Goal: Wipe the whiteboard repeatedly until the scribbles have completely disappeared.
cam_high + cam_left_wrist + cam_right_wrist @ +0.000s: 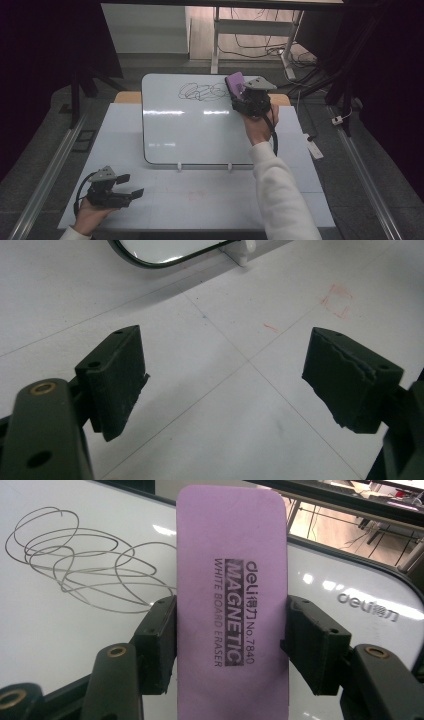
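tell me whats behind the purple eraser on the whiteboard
Behind the eraser, held in the right gripper, lies the whiteboard with a looping scribble to its left. Whether the scribble continues under it is hidden.

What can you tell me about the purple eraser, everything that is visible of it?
The purple rectangular whiteboard eraser has rounded corners and a flat, matte face that looks like foam or plastic. Black print on it reads "deli", "MAGNETIC", "No.7840" and "WHITE BOARD ERASER". The right claw grips its long sides, both pads pressing on it. It is held over the upper right part of the white glossy whiteboard, close to the grey scribbled loops. Whether it touches the board cannot be told.
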Motion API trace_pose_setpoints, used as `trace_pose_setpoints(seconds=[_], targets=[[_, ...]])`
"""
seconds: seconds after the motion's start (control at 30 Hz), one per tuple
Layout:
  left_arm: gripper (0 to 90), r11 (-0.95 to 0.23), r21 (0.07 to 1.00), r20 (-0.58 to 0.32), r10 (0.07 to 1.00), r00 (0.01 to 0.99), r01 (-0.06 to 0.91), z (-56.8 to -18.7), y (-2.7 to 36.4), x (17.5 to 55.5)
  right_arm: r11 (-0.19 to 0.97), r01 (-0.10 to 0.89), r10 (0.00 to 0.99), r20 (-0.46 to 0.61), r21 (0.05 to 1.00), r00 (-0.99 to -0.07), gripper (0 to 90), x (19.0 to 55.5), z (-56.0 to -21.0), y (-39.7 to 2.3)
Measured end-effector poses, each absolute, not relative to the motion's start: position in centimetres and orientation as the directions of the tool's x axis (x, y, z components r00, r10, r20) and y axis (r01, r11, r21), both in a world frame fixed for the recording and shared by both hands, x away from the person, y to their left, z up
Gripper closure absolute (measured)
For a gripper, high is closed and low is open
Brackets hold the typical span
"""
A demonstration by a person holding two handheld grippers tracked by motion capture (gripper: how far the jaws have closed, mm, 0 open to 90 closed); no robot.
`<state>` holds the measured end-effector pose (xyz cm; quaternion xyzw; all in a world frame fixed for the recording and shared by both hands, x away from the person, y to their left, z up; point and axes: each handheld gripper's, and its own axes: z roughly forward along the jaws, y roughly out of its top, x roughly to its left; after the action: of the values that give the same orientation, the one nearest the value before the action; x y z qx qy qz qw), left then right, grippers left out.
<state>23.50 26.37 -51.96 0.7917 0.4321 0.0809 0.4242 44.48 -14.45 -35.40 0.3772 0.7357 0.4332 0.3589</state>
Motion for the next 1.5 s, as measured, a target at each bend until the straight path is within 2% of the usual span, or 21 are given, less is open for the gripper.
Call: trace_pose_setpoints(seconds=[0.13, 0.37, 0.47, 0.6, 0.7, 0.77, 1.07, 1.2, 1.3, 1.5], targets=[[17.9, -0.269, 0.741, -0.237, 0.753, 0.614, 0.615, -52.0, 26.4, 23.5, 0.357, 0.245, 0.862, -0.217, 0.901, -0.457, 40.6, 44.5, -35.5, -14.1], [18.0, -0.269, 0.742, -0.236, 0.753, 0.615, 0.614, -51.9, 26.3, 23.5, 0.315, 0.270, 0.889, -0.183, 0.910, -0.419, 40.7, 44.7, -35.1, -14.7], [18.0, -0.263, 0.746, -0.239, 0.752, 0.614, 0.612, -51.9, 26.3, 23.4, 0.326, 0.275, 0.871, -0.175, 0.904, -0.458, 40.8, 44.5, -35.5, -13.4], [18.0, -0.261, 0.747, -0.239, 0.753, 0.613, 0.612, -51.8, 26.3, 23.4, 0.397, 0.258, 0.821, -0.215, 0.881, -0.529, 40.8, 43.8, -36.4, -10.3], [18.0, -0.262, 0.745, -0.240, 0.753, 0.613, 0.614, -51.9, 26.4, 23.4, 0.438, 0.246, 0.805, -0.255, 0.864, -0.535, 40.8, 43.5, -36.5, -9.3], [18.0, -0.258, 0.744, -0.244, 0.754, 0.610, 0.616, -51.9, 26.5, 23.5, 0.416, 0.257, 0.809, -0.226, 0.872, -0.543, 40.8, 43.7, -36.4, -9.8], [18.1, -0.256, 0.744, -0.245, 0.754, 0.609, 0.617, -52.0, 26.6, 23.5, 0.346, 0.280, 0.879, -0.205, 0.895, -0.430, 40.8, 44.5, -35.3, -14.1], [18.1, -0.257, 0.744, -0.245, 0.754, 0.609, 0.617, -51.9, 26.6, 23.5, 0.332, 0.291, 0.891, -0.197, 0.897, -0.410, 40.8, 44.7, -35.1, -15.1], [18.1, -0.257, 0.744, -0.245, 0.754, 0.609, 0.617, -51.9, 26.6, 23.5, 0.341, 0.295, 0.890, -0.204, 0.893, -0.408, 40.8, 44.7, -35.1, -14.8], [18.2, -0.257, 0.744, -0.244, 0.755, 0.609, 0.617, -51.9, 26.6, 23.5, 0.376, 0.300, 0.852, -0.200, 0.877, -0.483, 40.9, 44.5, -35.4, -11.6]])
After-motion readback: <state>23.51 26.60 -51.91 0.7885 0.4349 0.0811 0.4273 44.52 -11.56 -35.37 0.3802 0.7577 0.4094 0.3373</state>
